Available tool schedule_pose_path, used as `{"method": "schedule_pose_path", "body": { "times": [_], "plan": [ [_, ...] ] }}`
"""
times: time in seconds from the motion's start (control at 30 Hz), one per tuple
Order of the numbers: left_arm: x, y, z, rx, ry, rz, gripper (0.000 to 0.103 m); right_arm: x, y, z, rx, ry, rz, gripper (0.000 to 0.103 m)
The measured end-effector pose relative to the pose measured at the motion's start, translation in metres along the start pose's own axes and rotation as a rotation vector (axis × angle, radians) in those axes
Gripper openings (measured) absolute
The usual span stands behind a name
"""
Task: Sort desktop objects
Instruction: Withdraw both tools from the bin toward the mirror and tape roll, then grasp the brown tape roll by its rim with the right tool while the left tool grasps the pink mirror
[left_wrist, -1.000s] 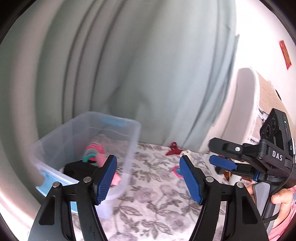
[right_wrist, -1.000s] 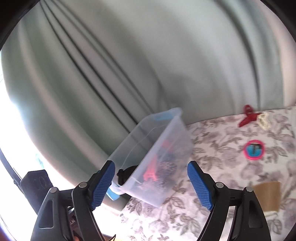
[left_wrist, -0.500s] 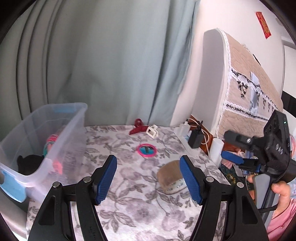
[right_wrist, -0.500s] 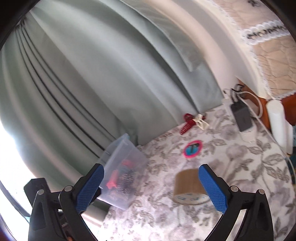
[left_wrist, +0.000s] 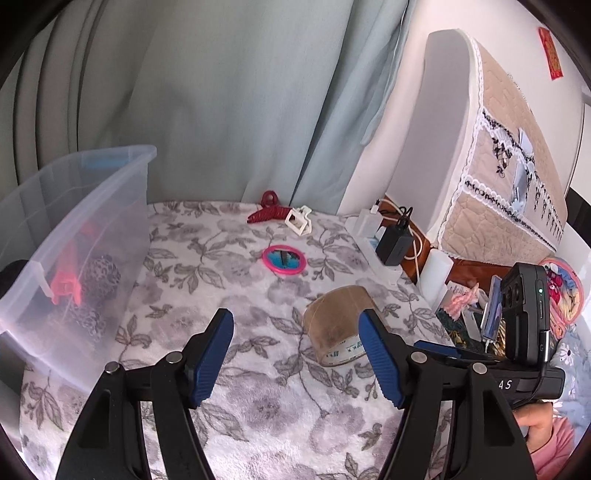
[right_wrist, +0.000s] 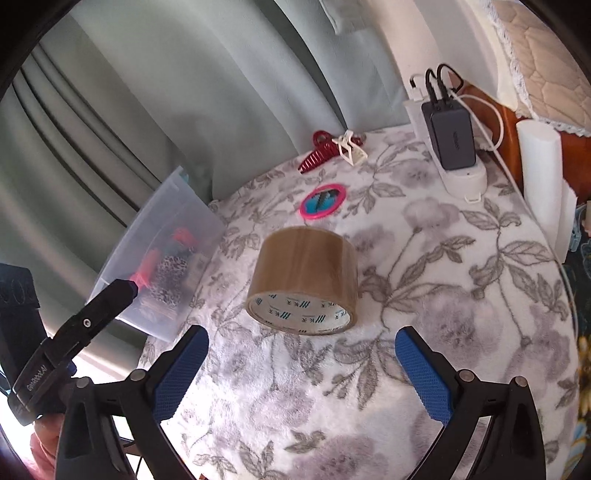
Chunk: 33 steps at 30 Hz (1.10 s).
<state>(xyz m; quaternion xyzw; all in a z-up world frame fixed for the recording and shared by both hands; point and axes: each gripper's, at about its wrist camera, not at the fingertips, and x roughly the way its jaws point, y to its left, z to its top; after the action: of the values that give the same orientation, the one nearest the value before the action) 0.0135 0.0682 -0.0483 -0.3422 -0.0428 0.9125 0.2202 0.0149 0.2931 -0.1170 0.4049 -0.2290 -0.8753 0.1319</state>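
Through my left wrist camera, my left gripper (left_wrist: 295, 358) hangs over the floral cloth (left_wrist: 258, 406) with its blue pads spread apart and nothing between them. The roll of brown tape (left_wrist: 338, 325) lies on its side just past the right-hand pad. Farther back sit a pink round mirror (left_wrist: 283, 259), a red hair claw (left_wrist: 267, 212) and a white clip (left_wrist: 298, 220) touching it. The clear plastic bin (left_wrist: 74, 236) stands at the left, holding small items I cannot make out well.

Through my right wrist camera, my right gripper (right_wrist: 301, 373) is also spread wide and empty, facing the tape (right_wrist: 304, 280), which lies just ahead of the pads. A black charger (right_wrist: 452, 134) sits on a white power strip (right_wrist: 463, 179) at the far right.
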Motion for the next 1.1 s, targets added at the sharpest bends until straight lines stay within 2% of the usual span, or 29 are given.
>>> {"method": "schedule_pose_path", "body": {
  "times": [0.2, 0.33, 0.4, 0.5, 0.57, 0.63, 0.77, 0.87, 1.1],
  "plan": [
    [0.022, 0.003, 0.001, 0.054, 0.055, 0.025, 0.071, 0.018, -0.009, 0.003, 0.011, 0.039, -0.034, 0.097],
    [0.037, 0.008, 0.008, 0.091, 0.071, 0.049, 0.071, 0.023, -0.013, 0.007, 0.016, 0.046, -0.040, 0.088],
    [0.043, 0.014, 0.013, 0.088, 0.073, 0.052, 0.071, 0.026, -0.015, 0.009, 0.022, 0.047, -0.053, 0.087],
    [0.056, 0.020, 0.019, 0.077, 0.077, 0.047, 0.071, 0.031, -0.020, 0.011, 0.038, 0.049, -0.059, 0.077],
    [0.066, 0.024, 0.024, 0.067, 0.085, 0.049, 0.071, 0.033, -0.024, 0.014, 0.052, 0.049, -0.061, 0.066],
    [0.075, 0.027, 0.028, 0.056, 0.093, 0.048, 0.071, 0.035, -0.029, 0.017, 0.067, 0.048, -0.076, 0.061],
    [0.092, 0.030, 0.034, 0.050, 0.100, 0.040, 0.071, 0.034, -0.037, 0.026, 0.080, 0.031, -0.105, 0.033],
    [0.104, 0.031, 0.037, 0.051, 0.110, 0.033, 0.071, 0.032, -0.043, 0.033, 0.087, 0.020, -0.121, 0.021],
    [0.136, 0.027, 0.047, 0.052, 0.124, 0.009, 0.071, 0.021, -0.060, 0.048, 0.086, -0.012, -0.150, 0.020]
  ]
}}
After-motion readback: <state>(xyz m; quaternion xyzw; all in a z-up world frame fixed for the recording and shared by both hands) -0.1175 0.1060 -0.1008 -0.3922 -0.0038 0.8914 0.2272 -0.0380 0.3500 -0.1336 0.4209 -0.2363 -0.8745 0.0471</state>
